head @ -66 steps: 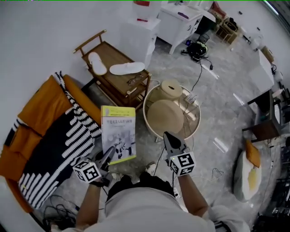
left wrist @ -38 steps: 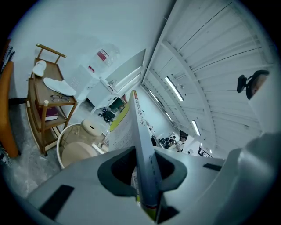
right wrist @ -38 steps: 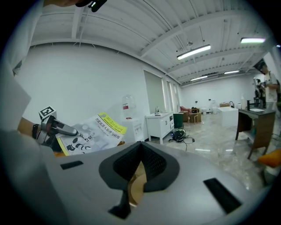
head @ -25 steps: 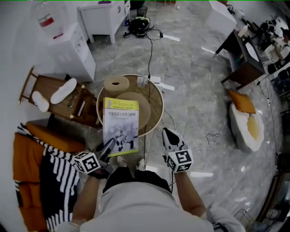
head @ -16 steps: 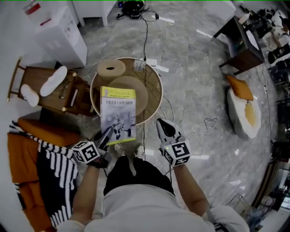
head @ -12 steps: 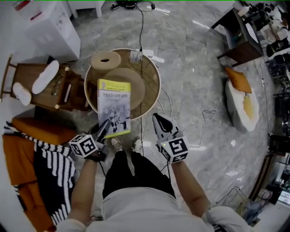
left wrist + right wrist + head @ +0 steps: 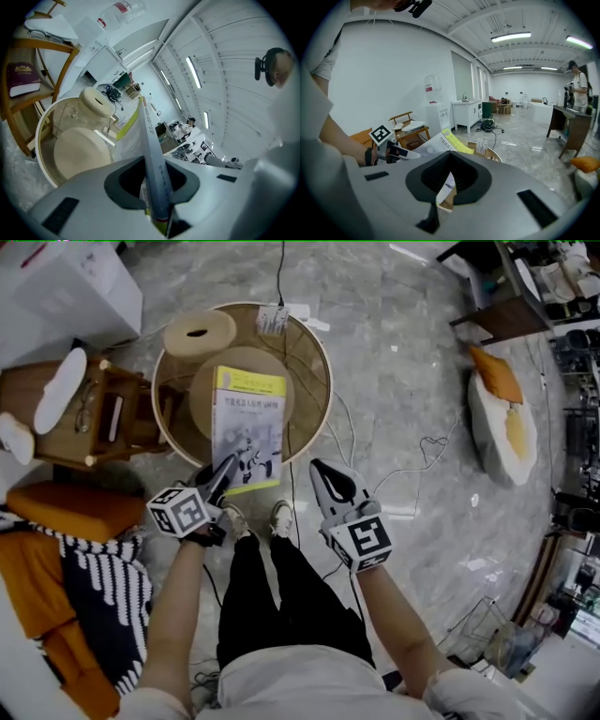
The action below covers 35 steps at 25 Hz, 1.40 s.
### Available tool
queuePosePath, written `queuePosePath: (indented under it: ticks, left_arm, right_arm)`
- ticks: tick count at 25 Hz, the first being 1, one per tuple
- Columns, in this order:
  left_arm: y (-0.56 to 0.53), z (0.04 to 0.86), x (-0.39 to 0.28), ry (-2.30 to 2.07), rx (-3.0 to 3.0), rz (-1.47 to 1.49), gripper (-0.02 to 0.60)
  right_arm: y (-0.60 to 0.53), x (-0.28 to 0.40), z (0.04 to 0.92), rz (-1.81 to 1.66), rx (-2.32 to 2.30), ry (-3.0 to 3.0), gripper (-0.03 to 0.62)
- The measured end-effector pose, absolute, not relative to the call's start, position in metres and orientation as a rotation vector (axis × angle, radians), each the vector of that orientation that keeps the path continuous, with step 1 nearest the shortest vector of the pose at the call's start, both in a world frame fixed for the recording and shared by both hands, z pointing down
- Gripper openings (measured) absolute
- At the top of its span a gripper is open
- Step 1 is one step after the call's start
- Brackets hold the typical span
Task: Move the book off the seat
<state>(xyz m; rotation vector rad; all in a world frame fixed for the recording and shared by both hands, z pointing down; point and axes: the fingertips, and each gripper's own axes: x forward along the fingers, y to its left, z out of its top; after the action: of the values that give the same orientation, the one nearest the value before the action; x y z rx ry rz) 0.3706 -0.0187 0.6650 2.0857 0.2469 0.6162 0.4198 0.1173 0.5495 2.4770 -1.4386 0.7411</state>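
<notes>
The book (image 7: 246, 427), white with a yellow-green top band, hangs flat over the round wooden-rimmed table (image 7: 317, 345). My left gripper (image 7: 223, 476) is shut on the book's near edge. In the left gripper view the spine (image 7: 149, 140) runs up between the jaws of the left gripper (image 7: 153, 174). The seat (image 7: 58, 514), orange with a black-and-white striped throw, lies at the left, away from the book. My right gripper (image 7: 323, 474) floats to the book's right with its jaws together on nothing; in the right gripper view the right gripper (image 7: 450, 154) points toward the book (image 7: 440, 140).
A wooden rack (image 7: 103, 418) with white slippers (image 7: 58, 376) stands left of the table, with a dark red book (image 7: 21, 79) on its shelf. A white cabinet (image 7: 66, 282) is behind. Cables (image 7: 422, 451) and a floor cushion (image 7: 502, 423) lie to the right. The person's feet (image 7: 255, 519) are below the book.
The book, still gripped by my left gripper, has travelled from beside the striped seat to over the round table. My right gripper kept pace alongside, still shut.
</notes>
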Motion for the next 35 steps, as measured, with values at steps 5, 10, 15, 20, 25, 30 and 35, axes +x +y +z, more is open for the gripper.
queuePosePath:
  ticks: [5,10,15,20,25,30,35]
  left_arm:
    - [-0.002,0.688,0.399,0.308,2.063,0.637,0.081]
    - [0.009,0.705,0.425,0.349,2.049,0.627,0.081]
    - [0.011,0.723,0.454,0.350,2.024,0.596,0.081]
    - [0.016,0.737,0.474,0.343,2.014,0.595,0.081]
    - [0.007,0.783,0.471,0.287,1.960,0.634,0.081]
    - [-0.021,0.841,0.440,0.158,1.956,0.772,0.080]
    - [-0.047,0.873,0.424,0.015,1.981,0.936,0.080]
  right_arm:
    - [0.119,0.430,0.572,0.773,2.468,-1.417,0.021]
    - [0.118,0.440,0.592,0.786,2.485,-1.426,0.021]
    - [0.119,0.455,0.612,0.810,2.485,-1.419,0.021]
    - [0.127,0.469,0.619,0.811,2.486,-1.409,0.021]
    - [0.131,0.478,0.627,0.806,2.473,-1.407,0.021]
    - [0.129,0.477,0.635,0.834,2.437,-1.427,0.021]
    - [0.123,0.473,0.648,0.853,2.447,-1.431,0.021]
